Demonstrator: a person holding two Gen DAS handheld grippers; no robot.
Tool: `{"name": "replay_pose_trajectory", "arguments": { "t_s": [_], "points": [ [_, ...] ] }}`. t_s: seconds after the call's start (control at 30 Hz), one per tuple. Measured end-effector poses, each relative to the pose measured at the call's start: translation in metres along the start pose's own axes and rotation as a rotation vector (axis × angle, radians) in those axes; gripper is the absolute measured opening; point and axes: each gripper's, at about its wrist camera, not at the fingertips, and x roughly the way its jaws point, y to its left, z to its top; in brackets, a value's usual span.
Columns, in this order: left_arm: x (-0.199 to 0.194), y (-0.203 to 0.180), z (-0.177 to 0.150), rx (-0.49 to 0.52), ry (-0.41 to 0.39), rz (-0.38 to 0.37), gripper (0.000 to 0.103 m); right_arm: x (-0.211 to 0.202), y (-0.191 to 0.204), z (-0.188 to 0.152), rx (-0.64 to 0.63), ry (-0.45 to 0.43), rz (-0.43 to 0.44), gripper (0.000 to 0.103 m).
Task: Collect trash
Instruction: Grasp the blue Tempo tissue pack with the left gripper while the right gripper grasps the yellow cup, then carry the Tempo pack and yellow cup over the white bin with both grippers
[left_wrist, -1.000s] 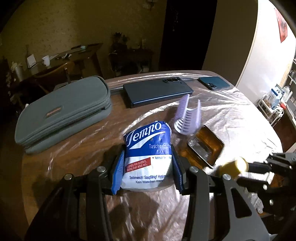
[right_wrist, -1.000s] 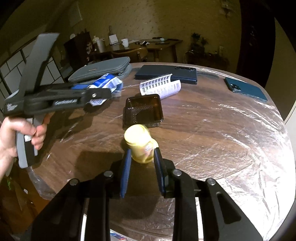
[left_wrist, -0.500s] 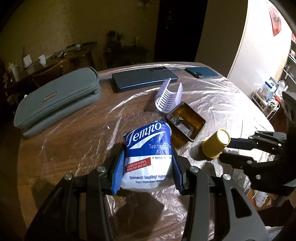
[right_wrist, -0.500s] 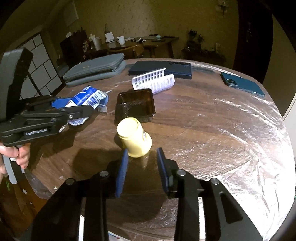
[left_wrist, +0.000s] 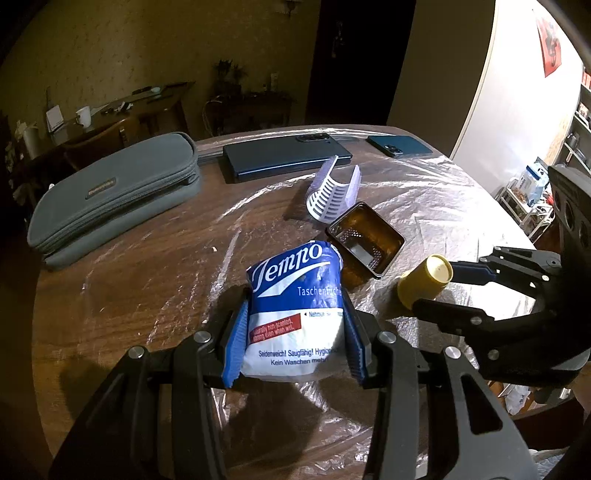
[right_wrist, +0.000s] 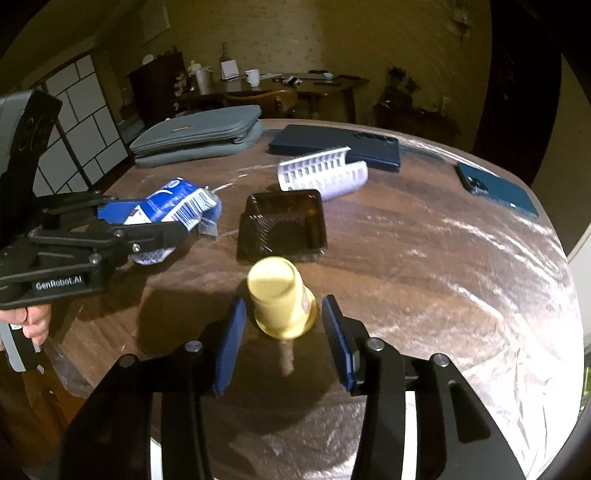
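On the table (right_wrist: 424, 258) the tray (right_wrist: 282, 223) lies in the middle. Behind it lies the ribbed insert (right_wrist: 323, 173), then the tablet (right_wrist: 336, 146). The pouch (right_wrist: 199, 134) lies far left, the phone (right_wrist: 496, 190) far right. The cup (right_wrist: 280, 301) stands before the tray, the tissue pack (right_wrist: 171, 203) to its left.

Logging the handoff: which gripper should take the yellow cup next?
Right. The right gripper is open with the yellow cup between its fingers, on its side on the table. The left gripper is shut on the Tempo tissue pack.
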Motion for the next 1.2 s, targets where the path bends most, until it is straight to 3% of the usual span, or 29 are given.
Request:
{"name": "replay_pose_trajectory", "arguments": {
  "t_s": [0.07, 0.33, 1.2],
  "points": [
    [-0.002, -0.001, -0.001, 0.001, -0.006, -0.002, 0.046, 0.0, 0.003, 0.001, -0.018, -0.006, 0.0, 0.03],
    [-0.015, -0.01, -0.01, 0.005, -0.015, -0.019, 0.046, -0.017, 0.007, -0.005, -0.019, -0.033, 0.026, 0.03],
    [-0.06, -0.049, -0.06, 0.024, 0.006, -0.069, 0.046, -0.061, 0.009, -0.057, 0.025, 0.007, 0.063, 0.03]
  ]
}}
